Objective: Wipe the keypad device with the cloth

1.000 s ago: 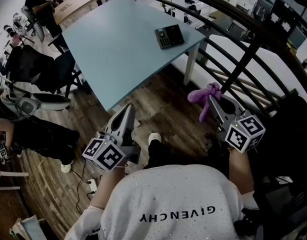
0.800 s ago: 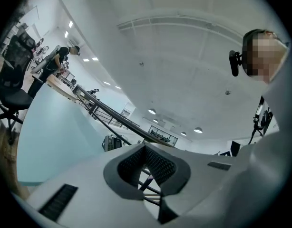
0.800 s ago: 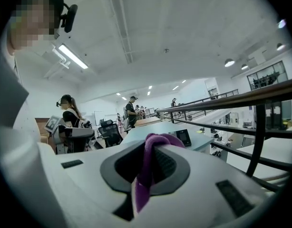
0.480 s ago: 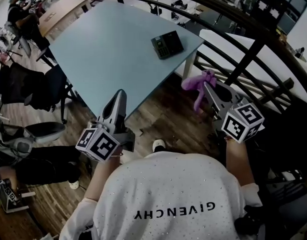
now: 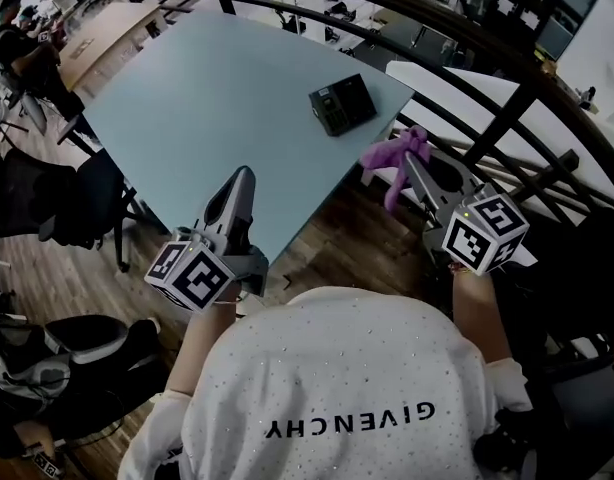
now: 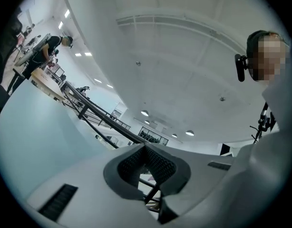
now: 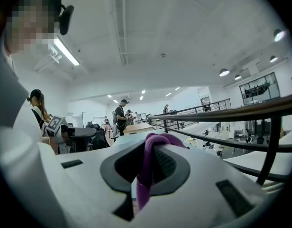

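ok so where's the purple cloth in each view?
Head view: purple cloth right of centre, hanging from the jaws, just off the table's right edge.
Left gripper view: not in it.
Right gripper view: cloth low centre, pinched between the jaws.
Shared landmark: the dark railing.

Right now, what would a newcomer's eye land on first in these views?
The purple cloth stands out most, pinched in the right tool just right of the pale blue table. Next comes the dark keypad, lying alone near that table's far right corner. The left tool is shut and empty by the near edge.
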Available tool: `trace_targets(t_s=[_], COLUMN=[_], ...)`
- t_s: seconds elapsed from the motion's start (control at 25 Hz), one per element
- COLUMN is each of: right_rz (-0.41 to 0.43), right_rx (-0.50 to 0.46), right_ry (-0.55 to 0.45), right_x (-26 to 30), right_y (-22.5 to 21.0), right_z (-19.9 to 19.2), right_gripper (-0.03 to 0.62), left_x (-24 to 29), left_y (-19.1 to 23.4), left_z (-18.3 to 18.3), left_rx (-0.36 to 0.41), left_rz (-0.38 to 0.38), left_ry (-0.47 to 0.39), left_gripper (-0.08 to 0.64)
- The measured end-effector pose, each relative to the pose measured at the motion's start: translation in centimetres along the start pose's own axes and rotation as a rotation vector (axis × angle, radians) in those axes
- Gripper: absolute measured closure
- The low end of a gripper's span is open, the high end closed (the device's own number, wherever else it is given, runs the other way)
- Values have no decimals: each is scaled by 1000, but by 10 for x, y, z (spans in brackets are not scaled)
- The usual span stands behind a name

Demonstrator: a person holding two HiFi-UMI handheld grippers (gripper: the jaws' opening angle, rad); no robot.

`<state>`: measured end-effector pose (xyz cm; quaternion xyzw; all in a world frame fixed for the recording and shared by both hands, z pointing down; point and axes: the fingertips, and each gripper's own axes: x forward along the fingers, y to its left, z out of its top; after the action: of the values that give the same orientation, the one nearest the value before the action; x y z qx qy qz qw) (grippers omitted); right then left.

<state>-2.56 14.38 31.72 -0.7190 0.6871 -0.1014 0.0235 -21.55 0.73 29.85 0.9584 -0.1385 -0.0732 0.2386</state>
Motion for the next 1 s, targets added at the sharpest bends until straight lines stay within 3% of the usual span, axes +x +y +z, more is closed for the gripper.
trace_targets(t_s=[0.52, 1.0], right_rz=[-60, 97], right_rx=[36, 62], right_ry=[99, 166], right_x=[74, 144], right_y=[-19, -51], right_z=[-31, -26], right_gripper=[568, 568], left_x=[43, 85], left_y=[70, 118], left_z=[-14, -2], left_rx=[-87, -116], left_rz=[10, 186], left_ry=[66, -7], left_gripper=[557, 557])
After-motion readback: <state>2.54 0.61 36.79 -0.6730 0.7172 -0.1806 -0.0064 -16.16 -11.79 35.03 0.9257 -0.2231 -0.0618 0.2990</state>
